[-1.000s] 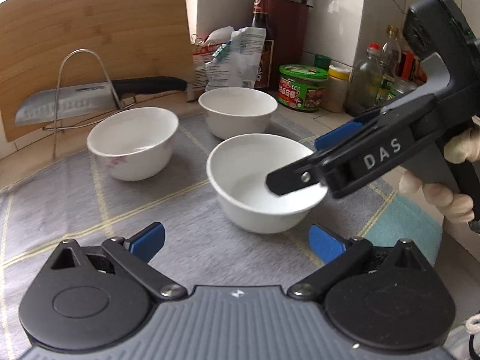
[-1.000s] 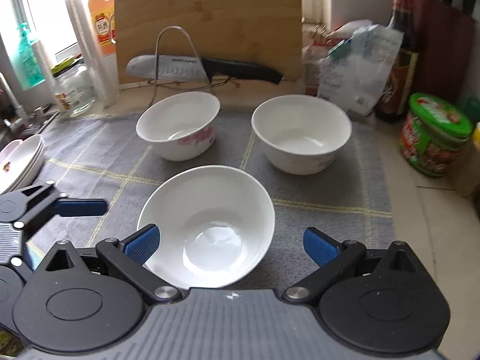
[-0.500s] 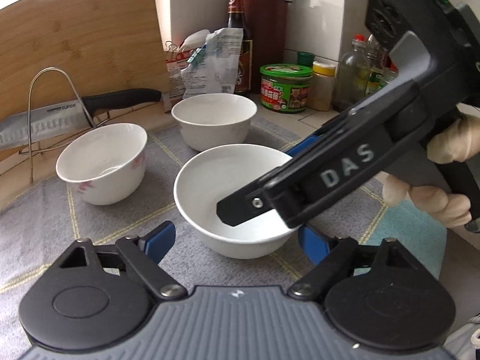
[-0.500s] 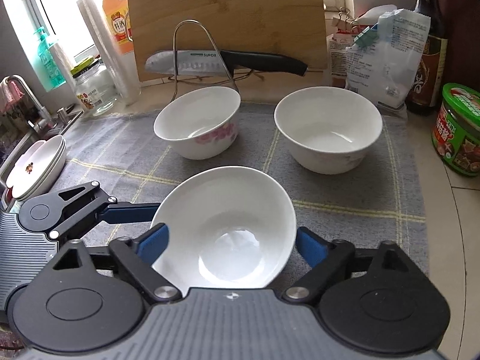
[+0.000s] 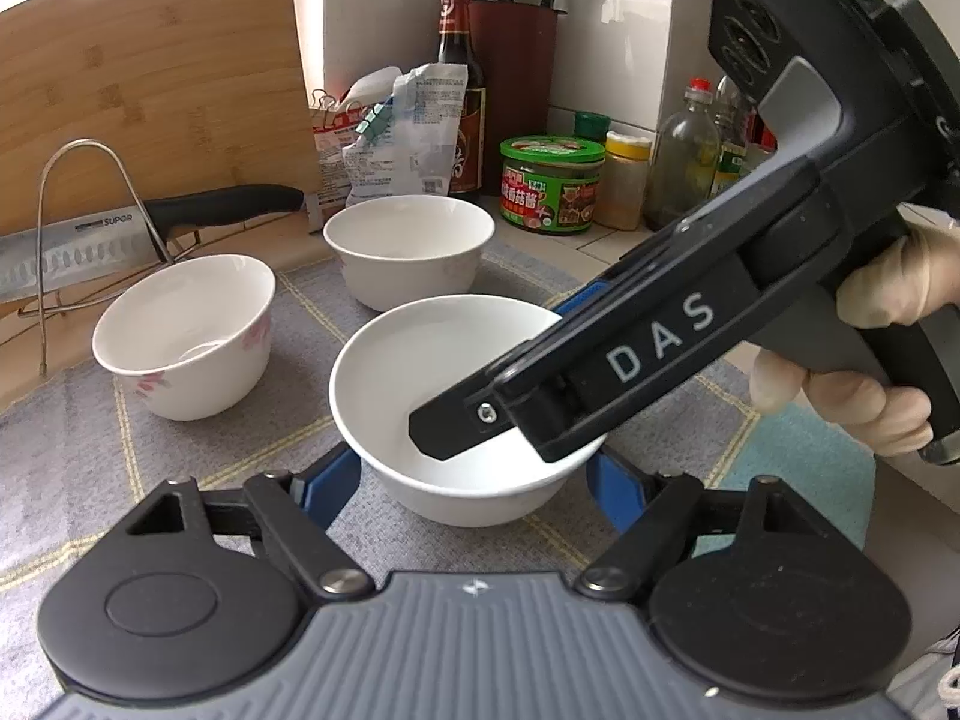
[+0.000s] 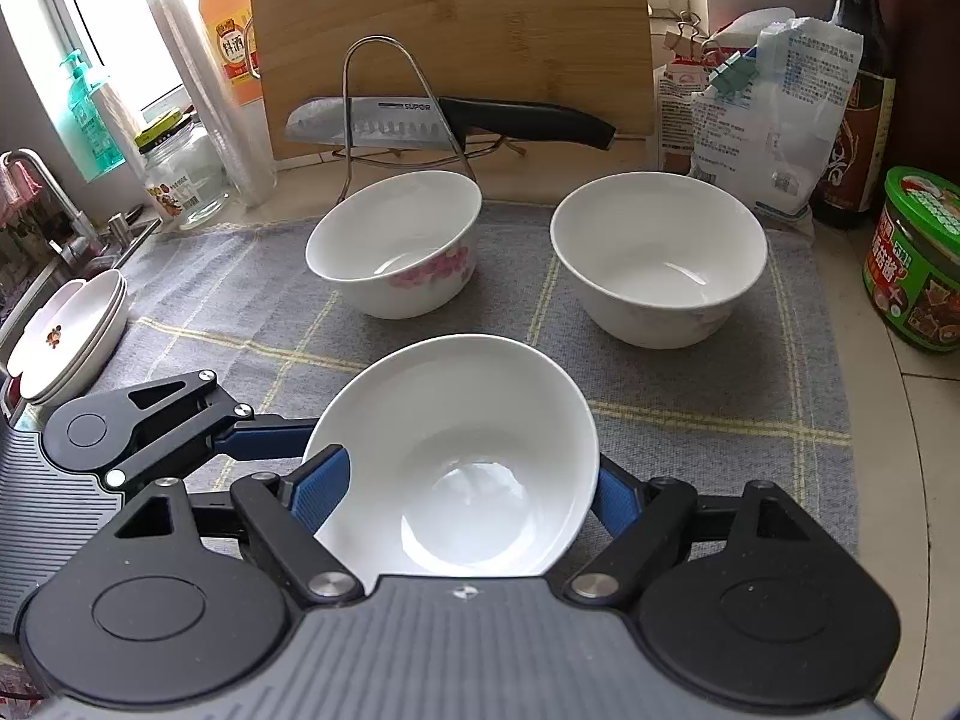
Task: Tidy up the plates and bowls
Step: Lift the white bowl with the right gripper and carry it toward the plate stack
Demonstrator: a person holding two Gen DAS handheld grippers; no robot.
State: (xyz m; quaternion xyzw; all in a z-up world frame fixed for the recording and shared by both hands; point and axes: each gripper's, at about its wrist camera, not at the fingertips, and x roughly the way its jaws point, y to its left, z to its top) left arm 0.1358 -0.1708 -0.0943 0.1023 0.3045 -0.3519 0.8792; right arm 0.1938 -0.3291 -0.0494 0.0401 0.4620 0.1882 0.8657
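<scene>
Plain white bowl (image 6: 462,456) is bracketed directly ahead by both wide-spread, unclosed grippers, right gripper (image 6: 465,489) nearer, left gripper (image 5: 474,483) flanking.

Three bowls on mat (image 6: 750,396): near bowl (image 6: 456,456) in front, between the fingers of right gripper (image 6: 462,489), left gripper (image 5: 474,483) straddling it from the other side. Floral bowl (image 6: 396,243) behind-left, plain bowl (image 6: 657,255) behind-right, the two apart. Knife (image 6: 444,123) lies across wire rack (image 6: 384,96) behind floral bowl, cutting board (image 6: 450,18) leaning behind that. Stacked plates (image 6: 66,330) off mat's left edge. Bag (image 6: 774,108) and bottle (image 6: 858,84) behind plain bowl, tin (image 6: 918,267) to its right
</scene>
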